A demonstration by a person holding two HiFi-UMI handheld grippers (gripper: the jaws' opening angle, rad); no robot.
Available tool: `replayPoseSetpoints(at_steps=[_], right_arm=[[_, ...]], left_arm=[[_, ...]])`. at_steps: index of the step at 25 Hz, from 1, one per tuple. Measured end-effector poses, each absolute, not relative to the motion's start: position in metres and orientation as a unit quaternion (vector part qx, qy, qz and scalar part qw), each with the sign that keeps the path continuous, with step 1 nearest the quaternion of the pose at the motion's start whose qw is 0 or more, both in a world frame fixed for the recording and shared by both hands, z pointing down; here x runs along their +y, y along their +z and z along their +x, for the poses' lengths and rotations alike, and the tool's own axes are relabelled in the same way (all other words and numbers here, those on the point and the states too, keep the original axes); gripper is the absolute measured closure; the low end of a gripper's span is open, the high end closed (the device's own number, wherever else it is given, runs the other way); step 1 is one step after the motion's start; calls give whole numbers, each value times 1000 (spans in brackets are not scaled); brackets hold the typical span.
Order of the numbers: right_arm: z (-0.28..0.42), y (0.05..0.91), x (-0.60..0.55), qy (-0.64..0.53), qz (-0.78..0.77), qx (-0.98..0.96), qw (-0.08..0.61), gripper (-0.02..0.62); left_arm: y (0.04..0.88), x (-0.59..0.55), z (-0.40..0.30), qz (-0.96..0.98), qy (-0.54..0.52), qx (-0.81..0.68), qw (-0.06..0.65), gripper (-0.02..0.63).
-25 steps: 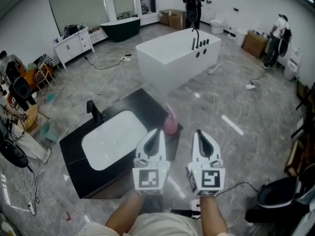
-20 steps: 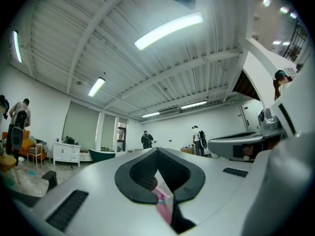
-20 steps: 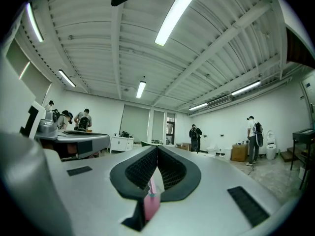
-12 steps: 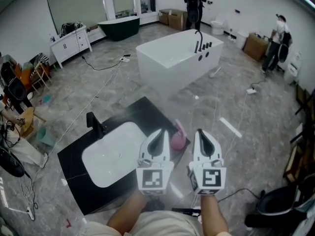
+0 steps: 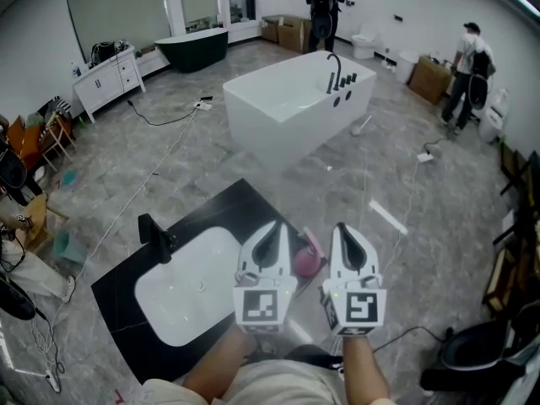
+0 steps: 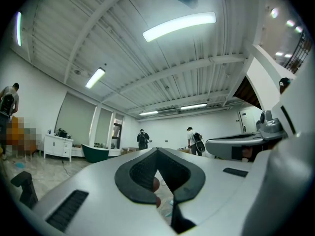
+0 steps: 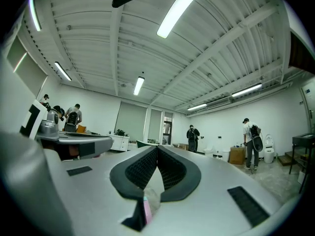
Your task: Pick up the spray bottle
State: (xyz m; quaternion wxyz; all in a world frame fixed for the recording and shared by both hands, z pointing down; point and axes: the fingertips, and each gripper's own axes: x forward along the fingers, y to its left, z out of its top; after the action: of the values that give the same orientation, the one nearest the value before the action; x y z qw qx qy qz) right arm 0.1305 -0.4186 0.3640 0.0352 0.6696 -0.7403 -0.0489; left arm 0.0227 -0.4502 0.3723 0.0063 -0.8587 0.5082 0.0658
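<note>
The pink spray bottle (image 5: 305, 261) is still standing on the black counter (image 5: 116, 300), close to its right edge, beside the white sink bowl (image 5: 186, 277). Nobody is lifting it yet, so the picking up is not done. In the head view the bottle is showing in the gap between the two grippers, a little farther out than their tips. The left gripper (image 5: 270, 230) is hanging just to the left of it and the right gripper (image 5: 344, 230) just to the right, and neither one is touching it. Both are pointing forward across the room, not down at the bottle. The left gripper view is showing its two jaws pressed together at the tip, with nothing held between them. The right gripper view is showing the same thing, jaws together and empty, with only a bit of pink peeking out low under them. It looks like the jaws are going to need to open wide and go around the bottle before any lifting.
</note>
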Motion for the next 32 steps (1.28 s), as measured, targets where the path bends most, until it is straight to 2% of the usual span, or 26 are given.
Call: replayPoseSetpoints(at_steps=[13, 20, 32], right_arm=[[168, 372, -454, -30, 645, -763, 26, 589], [167, 385, -457, -25, 630, -775, 28, 589], [154, 449, -462, 41, 584, -803, 110, 589]], left_arm=[[381, -477, 53, -840, 45, 540, 14, 604], [380, -477, 59, -837, 42, 545, 27, 604], [389, -474, 60, -834, 37, 551, 20, 604]])
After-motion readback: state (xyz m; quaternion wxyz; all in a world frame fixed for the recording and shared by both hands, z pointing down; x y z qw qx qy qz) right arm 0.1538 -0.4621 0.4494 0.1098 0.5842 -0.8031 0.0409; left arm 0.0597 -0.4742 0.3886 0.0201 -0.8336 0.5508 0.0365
